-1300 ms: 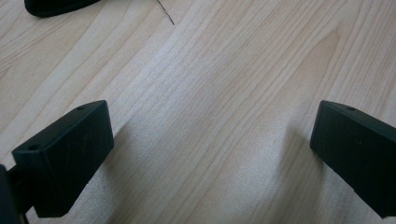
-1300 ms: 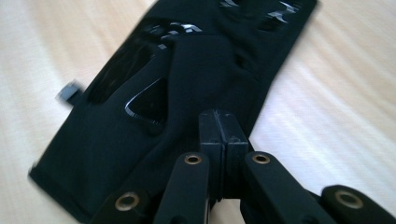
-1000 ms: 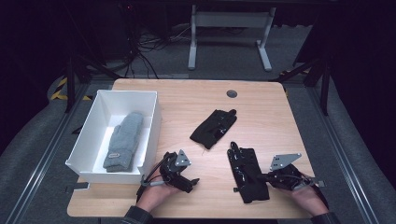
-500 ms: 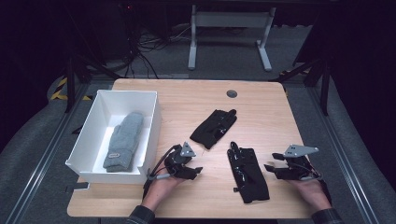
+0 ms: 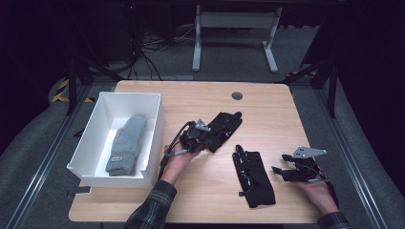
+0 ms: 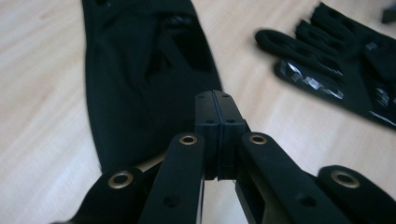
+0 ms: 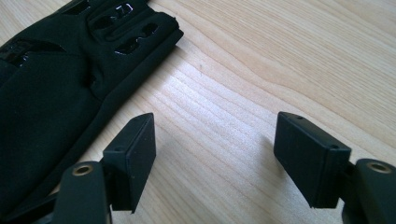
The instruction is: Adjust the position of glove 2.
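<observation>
Left hand-held gripper [image 5: 206, 135]: jaws have just been closing and now meet pad to pad. In the left gripper view nothing shows between the pads; the far black glove [image 6: 144, 79] lies flat on the desk [image 5: 267, 109] just past the tips. From the high view I can't tell whether the cuff edge is pinched. Best bet: re-open, drop the tips onto the fabric edge, then close, so it doesn't bite air.

Right hand-held gripper [image 7: 219, 161]: jaws have just been opening, now apart over bare wood, nothing between them, just beside the near black glove [image 5: 254, 175].

Gloves: black, thin, floppy, with glossy patches on the fingers. Both lie mid-desk, close together. A grey mitten [image 5: 126, 143] sits in the white box [image 5: 157, 102] at left.
</observation>
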Action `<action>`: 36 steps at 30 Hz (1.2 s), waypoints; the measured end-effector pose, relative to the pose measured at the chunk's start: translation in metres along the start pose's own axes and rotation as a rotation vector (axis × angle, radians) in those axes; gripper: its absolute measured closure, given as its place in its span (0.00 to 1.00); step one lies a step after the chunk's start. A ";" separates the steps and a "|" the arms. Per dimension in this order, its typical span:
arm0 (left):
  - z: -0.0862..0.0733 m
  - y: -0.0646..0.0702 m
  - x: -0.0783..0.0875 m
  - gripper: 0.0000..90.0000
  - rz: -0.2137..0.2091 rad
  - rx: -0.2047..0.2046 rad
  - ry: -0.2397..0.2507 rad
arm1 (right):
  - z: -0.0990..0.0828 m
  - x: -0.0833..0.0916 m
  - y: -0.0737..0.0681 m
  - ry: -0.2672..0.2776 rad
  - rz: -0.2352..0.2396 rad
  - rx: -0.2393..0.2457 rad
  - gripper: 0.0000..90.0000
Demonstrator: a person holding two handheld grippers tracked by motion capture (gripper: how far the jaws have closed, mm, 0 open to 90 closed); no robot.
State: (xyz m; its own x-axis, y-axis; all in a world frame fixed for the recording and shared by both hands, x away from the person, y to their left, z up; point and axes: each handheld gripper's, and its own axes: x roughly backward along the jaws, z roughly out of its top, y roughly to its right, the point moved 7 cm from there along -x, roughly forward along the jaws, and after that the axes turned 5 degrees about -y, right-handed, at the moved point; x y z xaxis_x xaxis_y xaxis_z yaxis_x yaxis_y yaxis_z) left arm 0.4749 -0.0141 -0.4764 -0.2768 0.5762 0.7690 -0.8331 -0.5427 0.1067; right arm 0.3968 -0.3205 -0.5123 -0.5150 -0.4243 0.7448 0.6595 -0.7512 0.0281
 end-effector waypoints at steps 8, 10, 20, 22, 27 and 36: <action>0.026 -0.022 -0.024 1.00 -0.016 0.011 0.007 | -0.001 -0.001 0.001 0.017 -0.005 -0.004 0.30; 0.027 -0.023 -0.028 1.00 -0.020 0.016 0.010 | -0.001 -0.001 0.001 0.024 -0.005 -0.005 0.30; 0.020 -0.028 -0.050 1.00 -0.043 0.040 -0.024 | -0.001 -0.001 0.000 0.028 -0.003 -0.004 0.29; 0.017 -0.026 -0.048 1.00 -0.044 0.039 -0.028 | -0.001 -0.001 0.000 0.027 -0.002 -0.004 0.29; 0.005 -0.018 -0.039 1.00 -0.038 0.063 -0.038 | -0.001 -0.001 0.000 0.026 0.000 -0.002 0.28; -0.021 0.003 -0.020 1.00 -0.050 0.066 -0.064 | -0.001 -0.002 0.000 0.023 0.001 0.000 0.26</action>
State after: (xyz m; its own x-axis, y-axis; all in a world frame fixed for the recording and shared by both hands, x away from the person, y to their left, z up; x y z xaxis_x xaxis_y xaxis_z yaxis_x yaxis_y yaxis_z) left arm 0.4681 -0.0146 -0.5051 -0.2029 0.5643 0.8002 -0.8113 -0.5545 0.1853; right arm 0.3969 -0.3205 -0.5146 -0.5271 -0.4362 0.7293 0.6598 -0.7510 0.0277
